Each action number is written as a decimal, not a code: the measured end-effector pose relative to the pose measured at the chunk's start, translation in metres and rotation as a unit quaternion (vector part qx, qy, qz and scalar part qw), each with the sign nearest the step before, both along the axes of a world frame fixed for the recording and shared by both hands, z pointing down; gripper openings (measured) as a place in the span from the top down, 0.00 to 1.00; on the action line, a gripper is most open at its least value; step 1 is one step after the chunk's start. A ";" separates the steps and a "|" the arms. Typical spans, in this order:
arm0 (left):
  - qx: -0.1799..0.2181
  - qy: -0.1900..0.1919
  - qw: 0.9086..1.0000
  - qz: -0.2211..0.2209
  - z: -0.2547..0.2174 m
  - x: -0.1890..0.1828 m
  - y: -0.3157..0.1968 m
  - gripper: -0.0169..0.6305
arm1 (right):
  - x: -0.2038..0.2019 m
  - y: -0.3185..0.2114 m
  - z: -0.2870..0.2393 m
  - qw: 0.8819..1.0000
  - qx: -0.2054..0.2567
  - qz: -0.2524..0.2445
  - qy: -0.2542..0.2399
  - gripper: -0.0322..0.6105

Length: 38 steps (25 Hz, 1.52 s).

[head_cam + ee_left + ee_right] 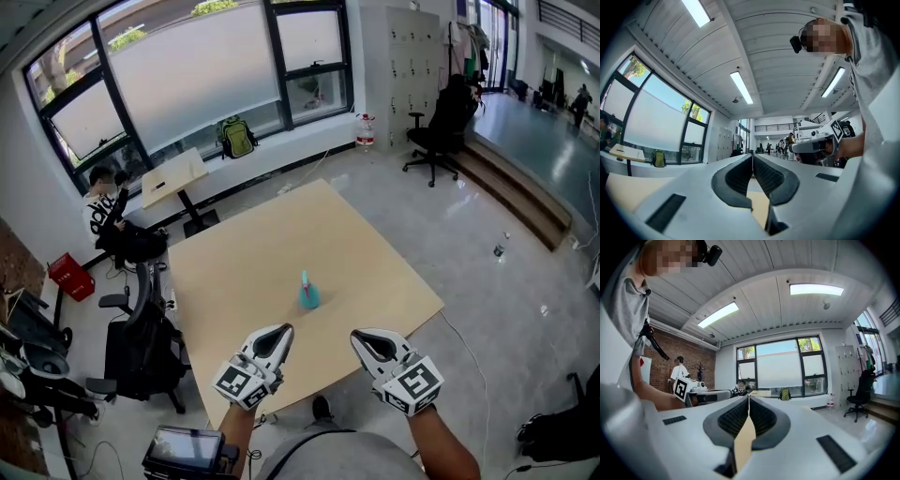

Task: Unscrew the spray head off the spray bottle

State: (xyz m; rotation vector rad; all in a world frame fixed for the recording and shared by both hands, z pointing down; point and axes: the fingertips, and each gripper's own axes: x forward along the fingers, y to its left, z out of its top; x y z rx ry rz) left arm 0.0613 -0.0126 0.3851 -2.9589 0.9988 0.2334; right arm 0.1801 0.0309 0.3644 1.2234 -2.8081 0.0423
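Observation:
A small teal spray bottle (308, 292) with a pale spray head stands upright near the middle of the light wooden table (244, 253). My left gripper (284, 329) is shut and empty, held over the table's near edge, below and left of the bottle. My right gripper (356, 336) is also shut and empty, below and right of the bottle. Neither touches it. In the left gripper view the closed jaws (753, 157) point level across the room, and the right gripper (816, 145) shows beside them. The right gripper view shows its closed jaws (748, 399) and the left gripper (701, 391); the bottle is not visible in either.
Black office chairs (141, 349) stand left of the table. A small desk (174, 175) and a seated person (105, 214) are by the window. Another chair (438, 131) is at the back right. A tablet-like device (190, 450) sits low at the near left.

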 end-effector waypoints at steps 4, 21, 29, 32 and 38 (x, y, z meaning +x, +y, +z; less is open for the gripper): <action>-0.022 0.009 1.000 0.004 0.024 0.003 -0.043 0.96 | 0.004 -0.035 0.008 1.000 -0.006 -0.002 0.003 0.94; -0.141 -0.169 0.975 0.036 0.279 -0.004 -0.218 0.36 | 0.004 -0.161 0.063 0.993 -0.094 0.038 0.064 0.94; -0.150 -0.180 0.972 0.015 0.336 0.041 -0.282 0.31 | 0.011 -0.192 0.085 0.985 -0.139 0.022 0.100 0.94; -0.146 -0.200 0.968 0.026 0.352 0.061 -0.295 0.29 | 0.012 -0.204 0.092 0.983 -0.151 0.013 0.104 0.94; -0.169 -0.220 0.960 0.033 0.371 0.076 -0.303 0.39 | 0.009 -0.222 0.104 0.980 -0.166 -0.003 0.111 0.94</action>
